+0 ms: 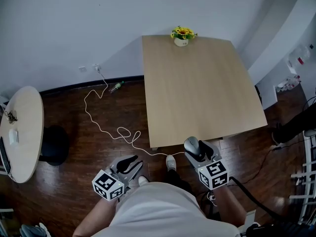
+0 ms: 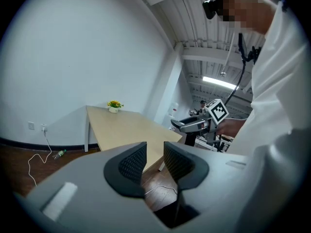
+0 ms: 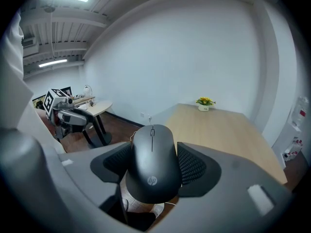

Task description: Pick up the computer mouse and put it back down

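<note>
A black computer mouse [image 3: 153, 166] with a small logo sits between the pads of my right gripper [image 3: 153, 154], which is shut on its sides. In the head view the mouse [image 1: 191, 144] and right gripper [image 1: 196, 149] hang just off the near edge of the light wooden table [image 1: 197, 88], above the floor. My left gripper [image 1: 129, 164] is lower left, over the dark floor. Its jaws [image 2: 154, 161] stand a little apart with nothing between them. The left gripper view also shows the right gripper [image 2: 182, 125] beside the table [image 2: 126, 127].
A small pot of yellow flowers [image 1: 181, 36] stands at the table's far edge. A white cable [image 1: 106, 125] trails over the floor from a wall socket, near a green bottle [image 1: 116, 87]. A round side table [image 1: 22, 132] is at left, a metal rack [image 1: 306, 167] at right.
</note>
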